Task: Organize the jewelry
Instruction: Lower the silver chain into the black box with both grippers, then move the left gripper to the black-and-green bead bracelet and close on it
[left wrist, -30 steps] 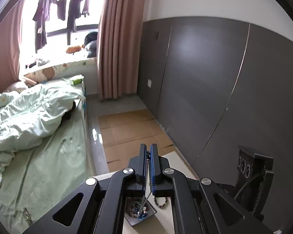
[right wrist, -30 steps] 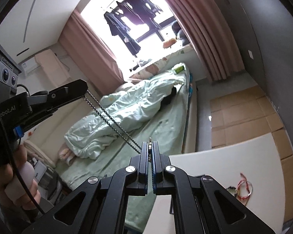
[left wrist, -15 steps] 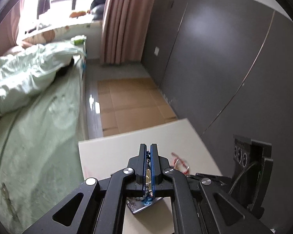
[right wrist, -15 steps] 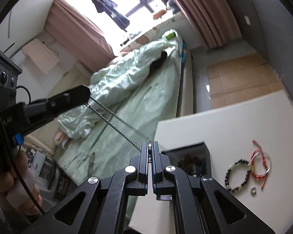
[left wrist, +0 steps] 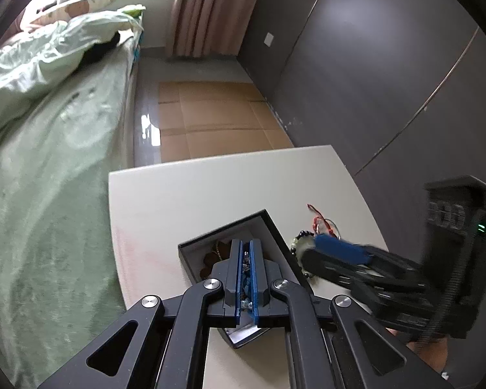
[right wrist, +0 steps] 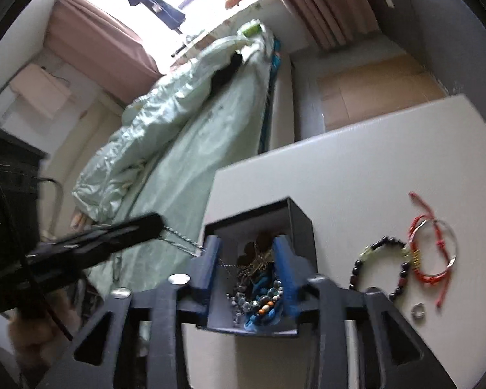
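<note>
Both grippers lowered; silver chain [right wrist: 181, 241] now trails into black box [right wrist: 299, 223].

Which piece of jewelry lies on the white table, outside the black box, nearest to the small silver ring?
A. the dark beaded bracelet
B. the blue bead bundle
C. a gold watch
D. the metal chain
A: in the right wrist view the dark beaded bracelet lies on the white table just beside the small silver ring, while the metal chain and the blue bead bundle are at or inside the black box.
</note>
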